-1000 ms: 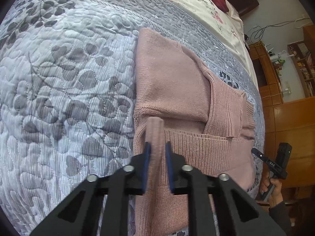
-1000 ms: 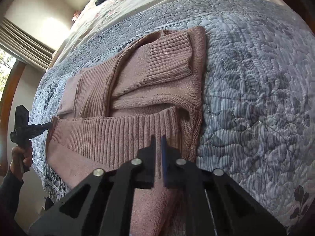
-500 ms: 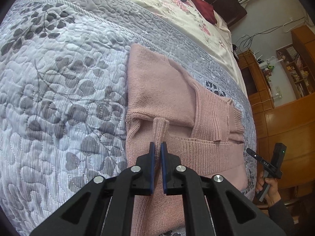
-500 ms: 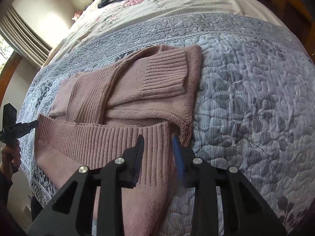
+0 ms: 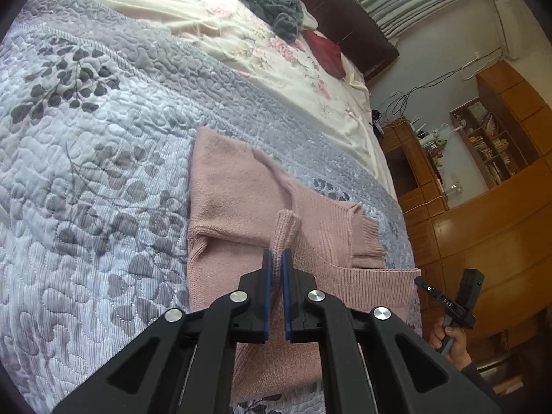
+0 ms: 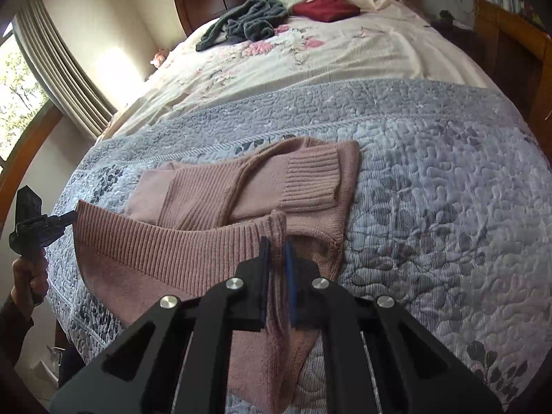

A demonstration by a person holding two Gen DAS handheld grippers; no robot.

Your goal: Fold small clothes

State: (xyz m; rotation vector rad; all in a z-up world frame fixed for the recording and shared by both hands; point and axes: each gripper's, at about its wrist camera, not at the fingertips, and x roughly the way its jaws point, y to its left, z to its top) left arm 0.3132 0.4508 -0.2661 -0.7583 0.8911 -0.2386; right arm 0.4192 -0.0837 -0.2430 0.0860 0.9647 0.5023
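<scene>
Quilted grey bedspread [image 6: 431, 207] with a leaf pattern covers the near half of the bed, and beyond it lies a cream floral sheet [image 6: 310, 69] with a heap of dark grey clothes [image 6: 248, 24] and a red garment [image 6: 326, 7] near the wooden headboard. On the quilt, close to the near edge, lies the pink knit sweater [image 5: 234, 186], its sleeves already crossed over the body and the ribbed cuff [image 6: 310, 183] showing on top.

Half a second ago the right claw [image 6: 276, 245] stood apart over the ribbed hem; now its jaws have closed on a pinch of that hem [image 6: 165, 238], a ridge of knit standing up between the blue pads. The left claw [image 5: 276, 258] remains clamped on its own fold of the hem at the other corner, as it was a second ago. Both views have risen and pulled back a little, so more of the far bed and room shows, and the hem band is lifted off the quilt between the two grips.

That suggests the bottom edge is now held at both corners and the bottom-to-top fold is under way: the likely next step is to carry the hem away over the crossed sleeves toward the shoulders. With only small pinches of loose knit held, either corner could slip out if the lift is uneven.
</scene>
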